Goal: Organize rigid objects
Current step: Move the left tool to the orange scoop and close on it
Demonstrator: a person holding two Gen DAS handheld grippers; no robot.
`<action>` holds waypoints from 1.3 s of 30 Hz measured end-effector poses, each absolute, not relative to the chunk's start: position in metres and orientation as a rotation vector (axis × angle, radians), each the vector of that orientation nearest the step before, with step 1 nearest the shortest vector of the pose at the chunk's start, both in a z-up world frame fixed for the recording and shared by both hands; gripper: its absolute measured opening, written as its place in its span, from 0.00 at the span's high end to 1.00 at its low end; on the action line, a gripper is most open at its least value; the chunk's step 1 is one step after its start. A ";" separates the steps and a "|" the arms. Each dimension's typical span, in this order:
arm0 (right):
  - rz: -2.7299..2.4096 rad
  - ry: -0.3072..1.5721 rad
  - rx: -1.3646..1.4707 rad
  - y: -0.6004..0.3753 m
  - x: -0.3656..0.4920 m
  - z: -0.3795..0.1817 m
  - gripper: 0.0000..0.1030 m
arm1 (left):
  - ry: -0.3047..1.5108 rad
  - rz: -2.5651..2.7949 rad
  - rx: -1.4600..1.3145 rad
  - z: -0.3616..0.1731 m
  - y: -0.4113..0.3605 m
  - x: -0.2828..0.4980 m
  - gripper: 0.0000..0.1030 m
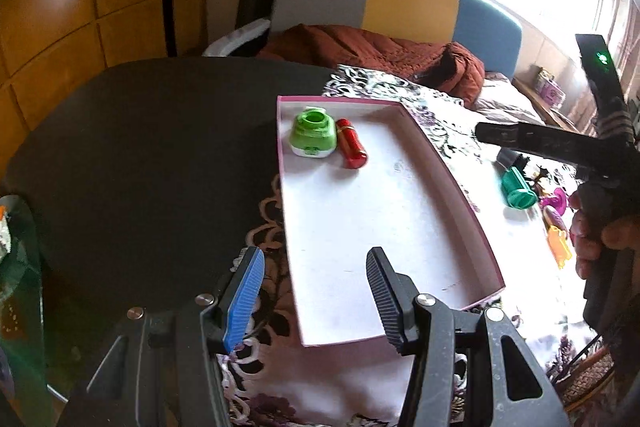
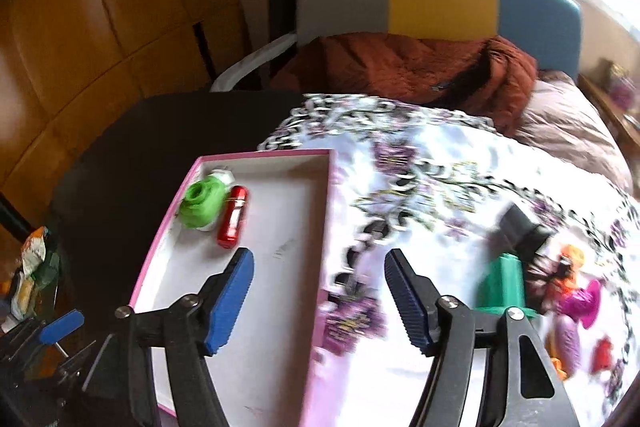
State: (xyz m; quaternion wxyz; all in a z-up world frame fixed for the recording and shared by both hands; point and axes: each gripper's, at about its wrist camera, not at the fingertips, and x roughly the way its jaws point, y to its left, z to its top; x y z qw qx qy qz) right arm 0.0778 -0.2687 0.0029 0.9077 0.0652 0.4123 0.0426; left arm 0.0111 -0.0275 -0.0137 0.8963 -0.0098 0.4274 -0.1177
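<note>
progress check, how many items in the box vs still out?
Done: two items lie side by side in the far corner of the pink box, the light green bottle and the red tube.
In hand: nothing. The left hand-held gripper and right hand-held gripper are both open and empty.
Left: the teal cylinder, a black block and several small colourful toys on the floral cloth.

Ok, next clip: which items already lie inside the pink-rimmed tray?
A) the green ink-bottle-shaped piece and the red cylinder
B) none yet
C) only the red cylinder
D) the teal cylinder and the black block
A: the green piece and the red cylinder lie side by side at the far end of the tray; the teal cylinder is outside, on the floral cloth.
</note>
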 end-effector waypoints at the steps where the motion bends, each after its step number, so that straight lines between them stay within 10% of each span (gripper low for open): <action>1: 0.076 0.848 0.149 -0.278 0.075 0.004 0.30 | 0.889 -0.253 -0.021 -0.014 -0.030 0.011 0.48; 19: -0.609 0.684 0.517 -0.545 -0.044 0.007 0.14 | 0.926 -0.697 0.146 -0.004 -0.176 0.011 0.48; 39: -0.696 0.639 0.806 -0.593 -0.078 -0.026 0.15 | 1.104 -0.983 0.202 -0.044 -0.369 0.013 0.53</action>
